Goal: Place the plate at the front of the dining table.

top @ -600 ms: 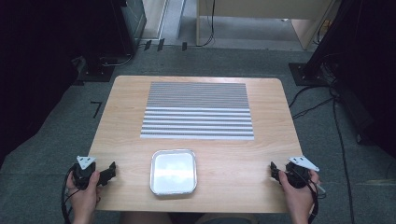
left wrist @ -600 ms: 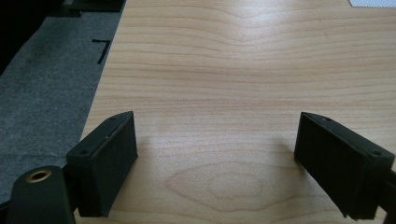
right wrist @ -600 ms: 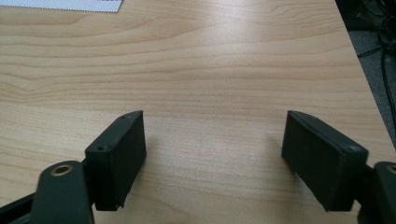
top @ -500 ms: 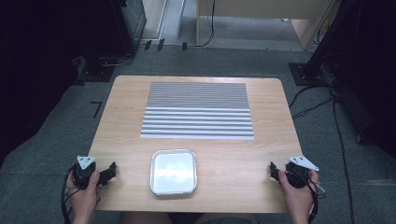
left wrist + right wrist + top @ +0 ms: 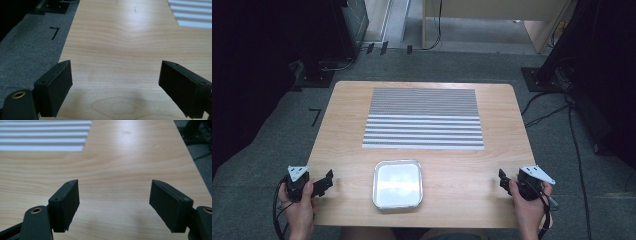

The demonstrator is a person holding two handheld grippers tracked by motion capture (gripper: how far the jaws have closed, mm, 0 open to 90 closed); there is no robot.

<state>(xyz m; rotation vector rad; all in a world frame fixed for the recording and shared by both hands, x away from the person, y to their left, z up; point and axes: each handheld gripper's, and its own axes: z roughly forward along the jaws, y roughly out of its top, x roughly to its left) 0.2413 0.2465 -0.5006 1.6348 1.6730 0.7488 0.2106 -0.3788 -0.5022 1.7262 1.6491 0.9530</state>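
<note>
Tray: a shallow square silver foil tray with rounded corners sits on the near middle of the tabletop, close to the near edge, between the two grippers and well apart from both.
Tabletop: a light wooden tabletop with rounded corners, standing on grey carpet.
Mat: a rectangular grey-and-white striped mat lies flat at the far middle of the tabletop, just beyond the tray and not touching it.
Left gripper: the black left gripper, held in the person's left hand, is at the near left corner of the tabletop; its jaws stand wide open with nothing between them, only bare wood beyond them in the left gripper view.
Right gripper: the black right gripper, held in the person's right hand, is at the near right edge of the tabletop; its jaws are also spread open and empty, with a corner of the striped mat far ahead to the left.
Floor mark: a black angled tape mark lies on the carpet left of the tabletop.
</note>
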